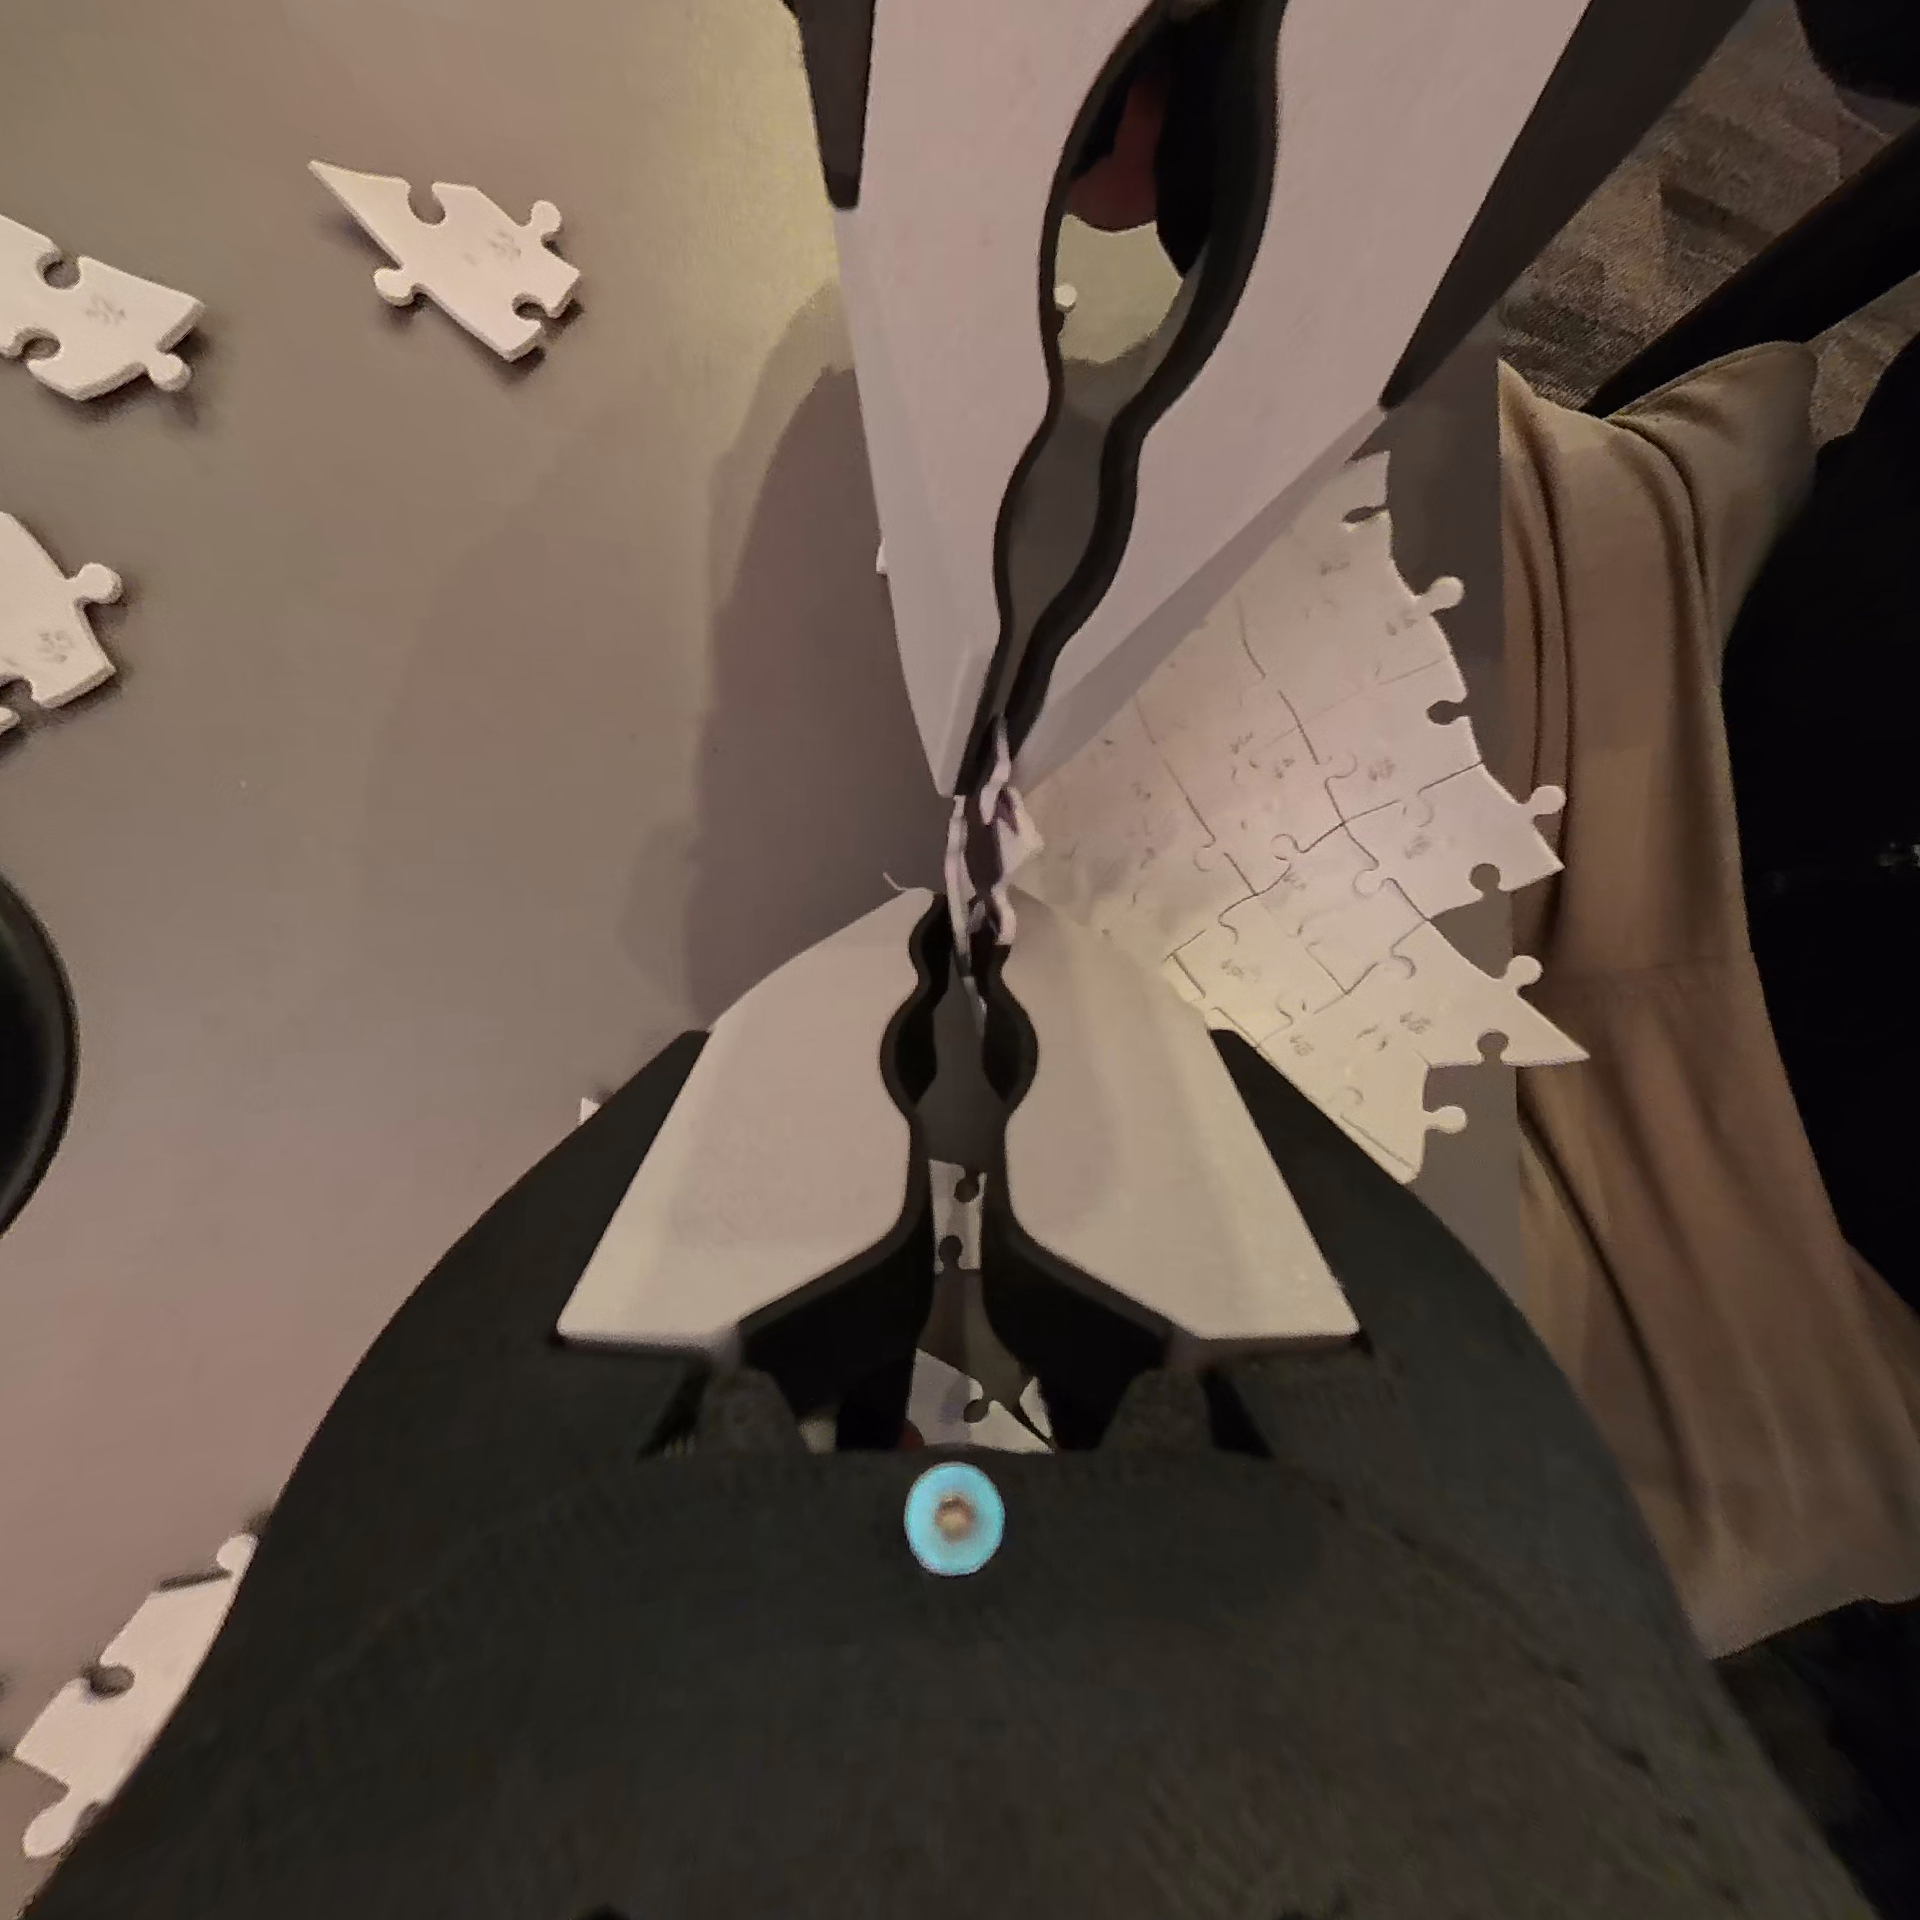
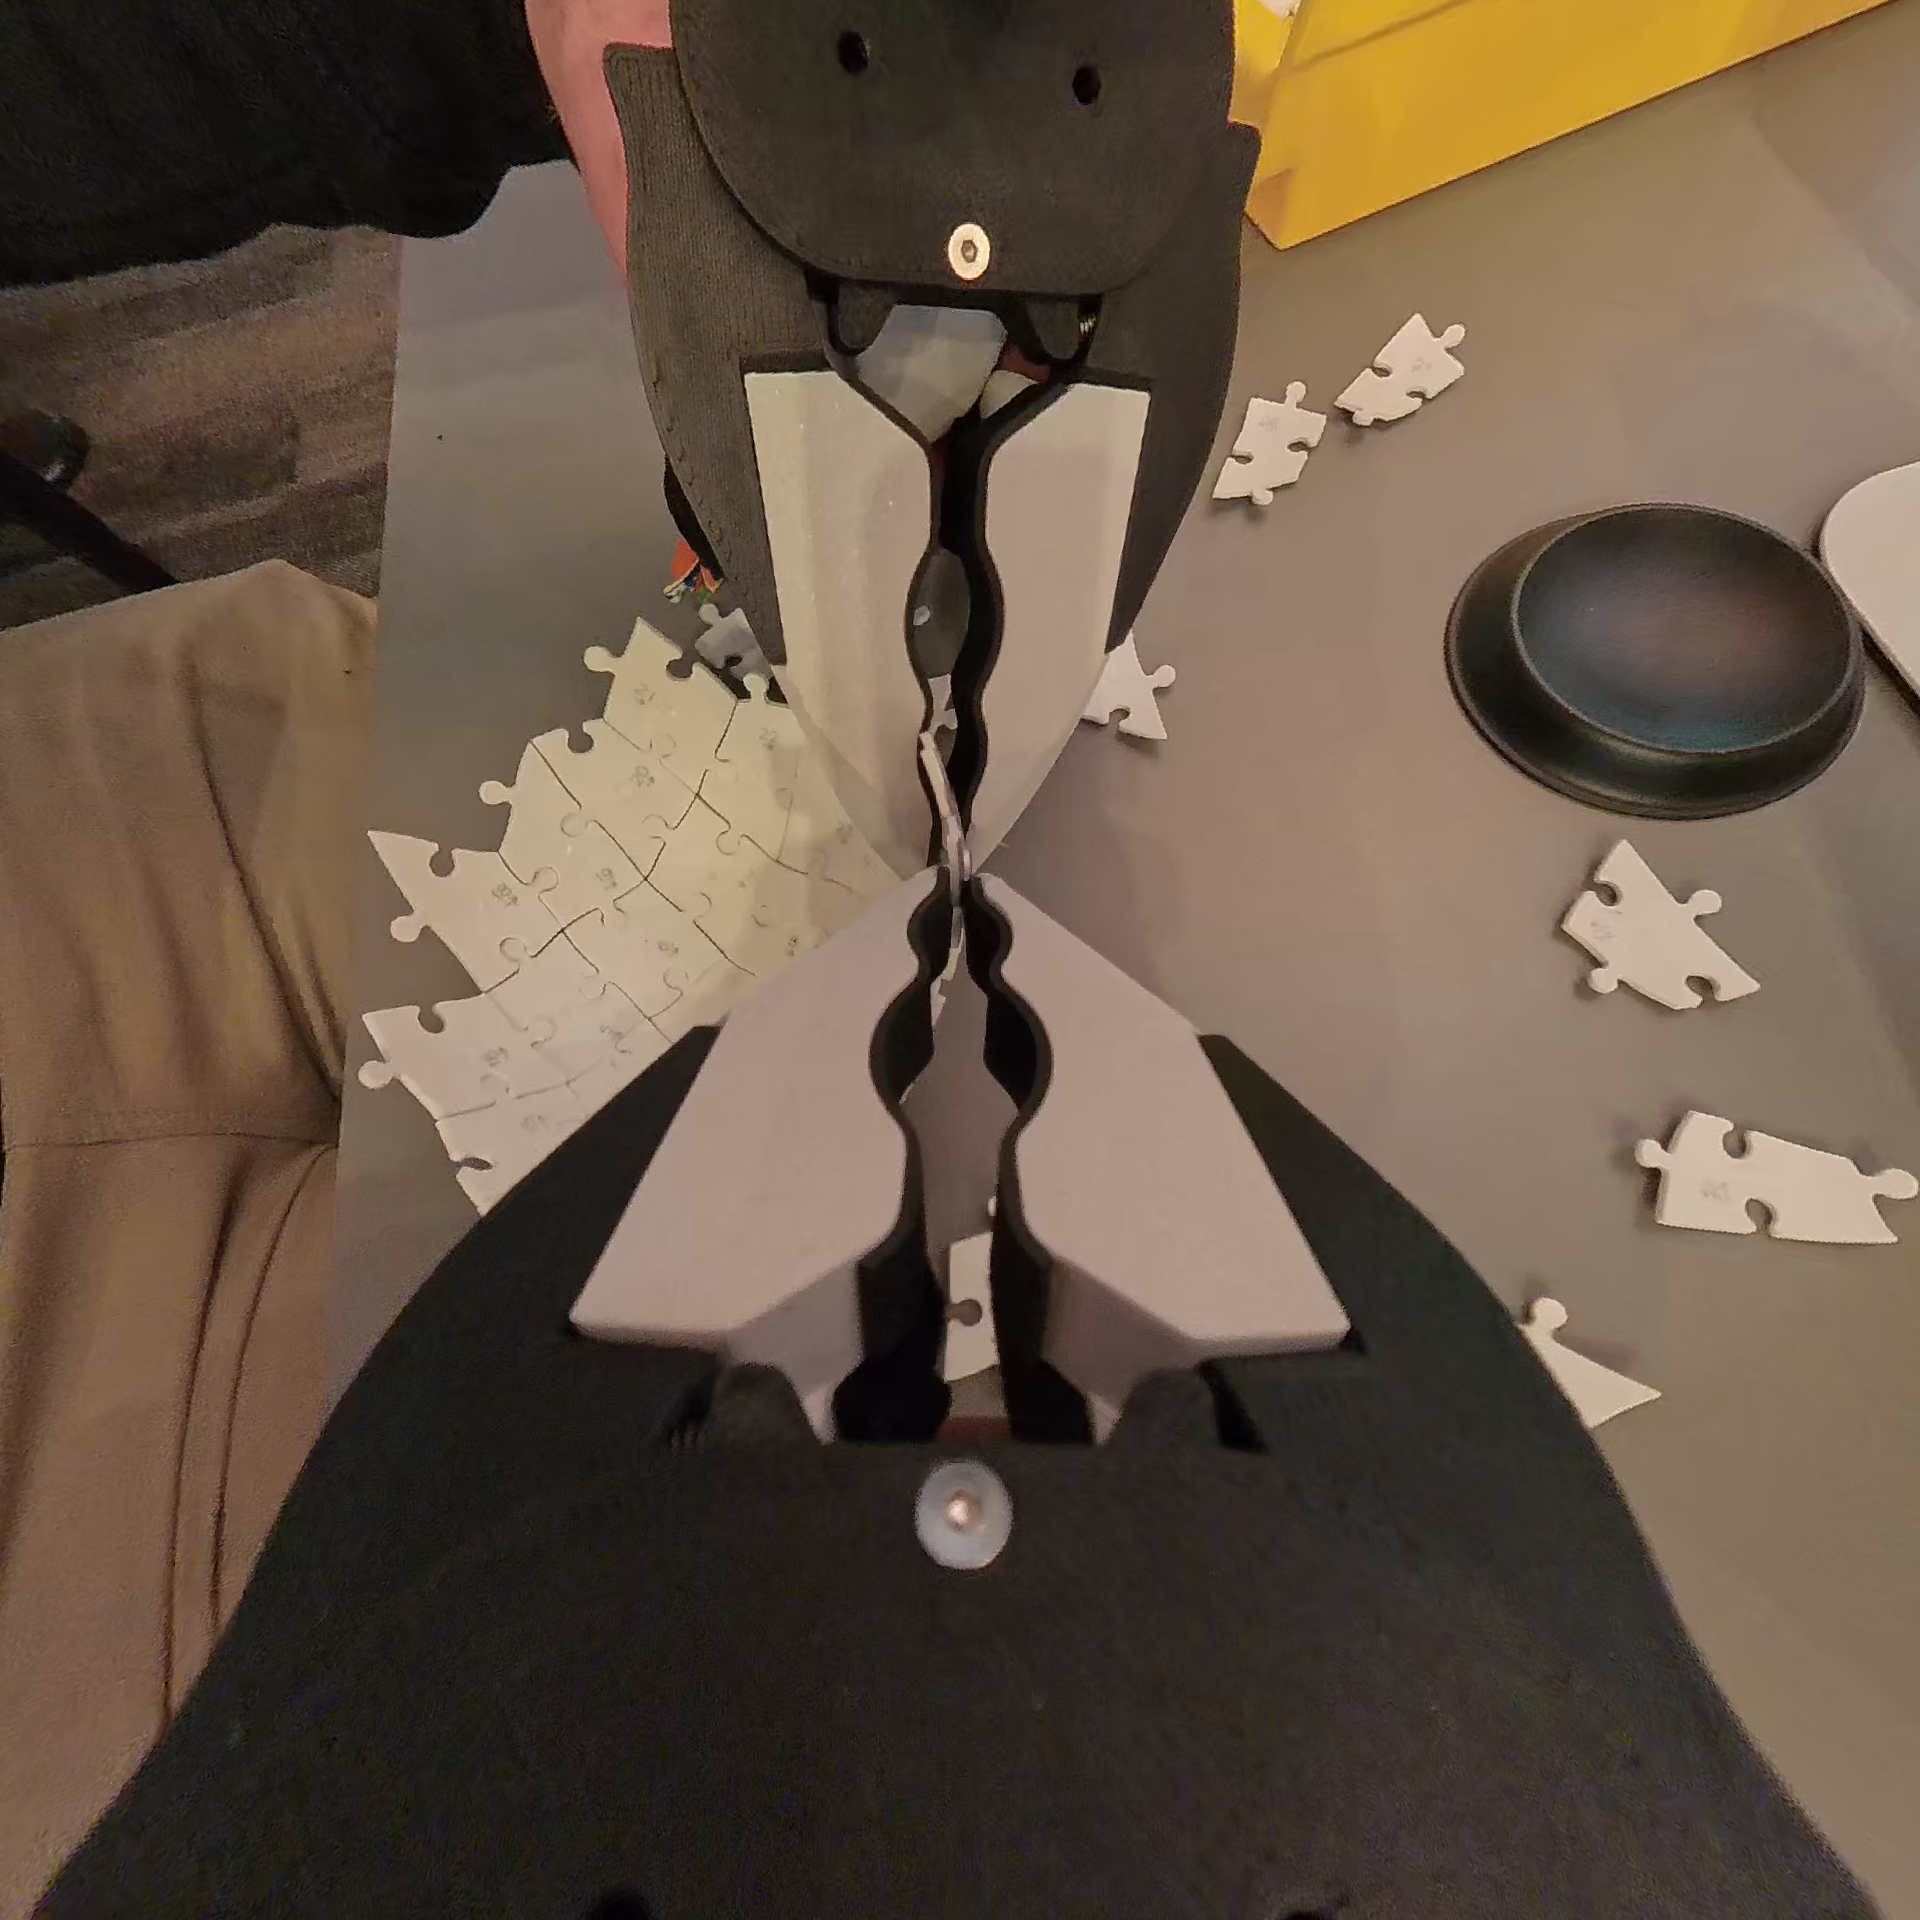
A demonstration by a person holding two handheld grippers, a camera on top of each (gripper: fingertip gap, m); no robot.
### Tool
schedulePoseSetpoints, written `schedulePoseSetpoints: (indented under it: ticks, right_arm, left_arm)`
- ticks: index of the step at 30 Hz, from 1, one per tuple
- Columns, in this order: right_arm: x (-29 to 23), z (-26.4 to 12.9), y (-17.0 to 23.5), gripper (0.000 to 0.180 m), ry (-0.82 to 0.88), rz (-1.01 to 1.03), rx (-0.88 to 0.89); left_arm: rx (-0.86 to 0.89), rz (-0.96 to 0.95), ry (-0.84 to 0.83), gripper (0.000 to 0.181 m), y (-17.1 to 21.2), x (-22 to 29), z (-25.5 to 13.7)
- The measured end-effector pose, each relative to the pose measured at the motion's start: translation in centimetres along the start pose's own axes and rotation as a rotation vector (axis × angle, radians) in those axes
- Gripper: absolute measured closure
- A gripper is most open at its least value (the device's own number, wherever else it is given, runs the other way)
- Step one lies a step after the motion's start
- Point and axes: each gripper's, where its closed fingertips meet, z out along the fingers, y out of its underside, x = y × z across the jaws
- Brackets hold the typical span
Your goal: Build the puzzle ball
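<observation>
In the left wrist view, your left gripper (image 1: 961,940) has matte black housing and pale grey fingers (image 1: 790,1132) with wavy black rubber edges, closed on a small puzzle piece (image 1: 982,842) seen edge-on. The right gripper (image 1: 1003,717) comes in from the far side, tip to tip, pinching the same spot; whether each clamps its own piece or both share one is hard to make out, since the piece is blurred. Behind the tips, on the right, the assembled puzzle section (image 1: 1340,862) lies white side up over the edge of the smooth grey table (image 1: 436,831). Its interlocked pieces carry small printed marks (too faint to read here). Loose white pieces (image 1: 457,260) lie far left.

In the right wrist view, your right gripper (image 2: 956,894) is closed on the thin pale piece (image 2: 948,800), meeting the left gripper (image 2: 951,769). The assembled section (image 2: 613,914) sits left, partly hidden by the fingers. Right of them are loose pieces (image 2: 1652,935), a round black dish (image 2: 1662,675) and a yellow box (image 2: 1475,104) cut off at the top.
</observation>
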Motion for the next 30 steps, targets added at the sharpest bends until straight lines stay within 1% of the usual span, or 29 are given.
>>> schedulePoseSetpoints:
  ticks: [1,5,8,11,19,30]
  right_arm:
    - [0.0,0.0,0.0,0.180,-0.007,0.002,0.002]
    - [0.0,-0.2,0.0,0.180,-0.011,0.005,-0.002]
    - [0.0,-0.3,0.1,0.180,-0.013,0.014,-0.004]
    - [0.1,-0.6,-0.1,0.180,-0.008,0.016,-0.002]
    - [0.4,-1.2,0.3,0.180,-0.007,0.035,-0.018]
    - [0.6,-1.7,1.1,0.180,-0.016,0.071,-0.024]
  left_arm:
    - [-0.002,0.008,0.004,0.177,0.0,0.1,0.0]
    - [-0.004,0.025,0.004,0.177,-0.3,0.1,0.0]
    - [0.010,0.034,-0.008,0.167,-0.7,0.1,-0.1]
    - [0.006,0.047,-0.026,0.173,-0.9,-0.1,-0.1]
    - [-0.001,0.068,-0.030,0.171,-1.5,-0.3,0.1]
    - [-0.030,0.086,-0.002,0.177,-2.2,-0.3,1.0]
